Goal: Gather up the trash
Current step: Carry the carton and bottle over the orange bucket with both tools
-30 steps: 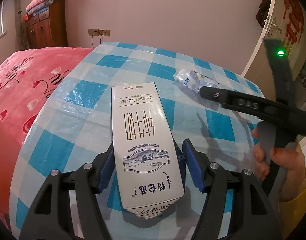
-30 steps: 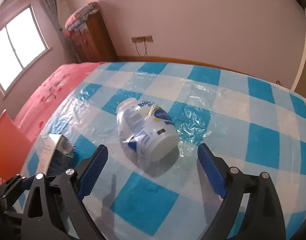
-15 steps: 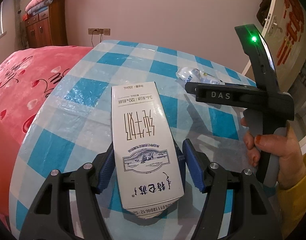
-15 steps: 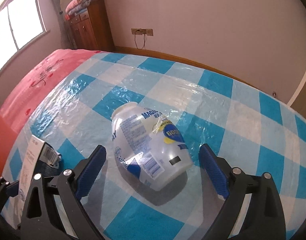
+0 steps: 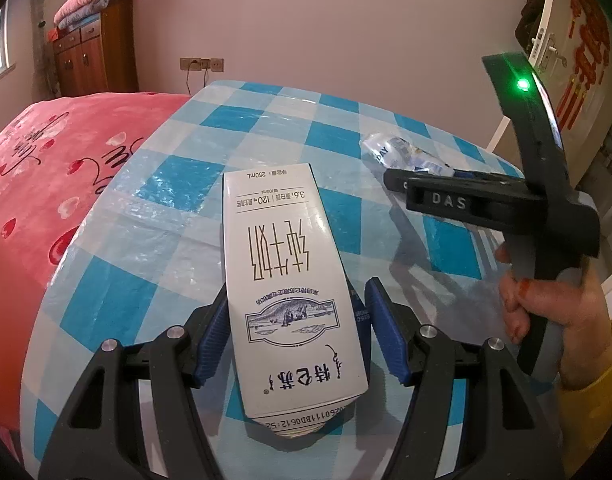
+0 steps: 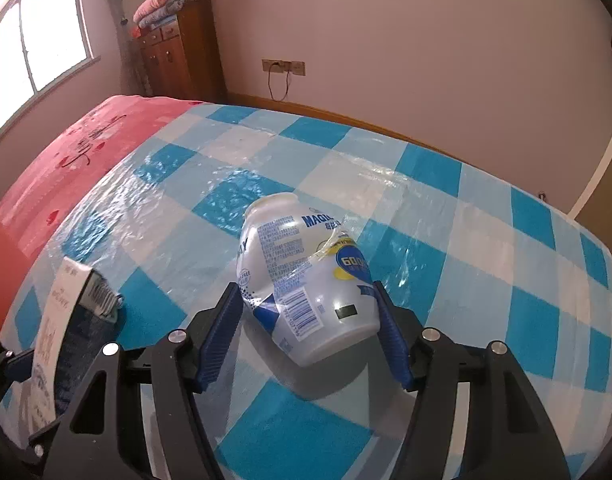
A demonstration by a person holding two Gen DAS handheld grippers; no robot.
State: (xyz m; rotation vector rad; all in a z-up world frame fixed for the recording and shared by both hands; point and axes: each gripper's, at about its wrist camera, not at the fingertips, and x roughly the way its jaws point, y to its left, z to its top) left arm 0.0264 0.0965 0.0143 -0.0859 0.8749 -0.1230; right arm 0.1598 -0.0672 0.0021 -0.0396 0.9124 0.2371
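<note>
Bottle (image 5: 406,154) partly hidden — right gripper (image 5: 398,180) covers it.

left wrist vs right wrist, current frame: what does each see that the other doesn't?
Left wrist only: the printed face of the milk carton between the left gripper pads, the right gripper's body from outside, the hand holding it, and a door with red decorations.

Right wrist only: the window, and the right gripper closing around the crumpled plastic bottle, pads at its sides.

Both: the checkered tablecloth, pink blanket, wooden cabinet, wall outlets, plus carton and bottle, each seen edge-on or partly hidden in the other view.
</note>
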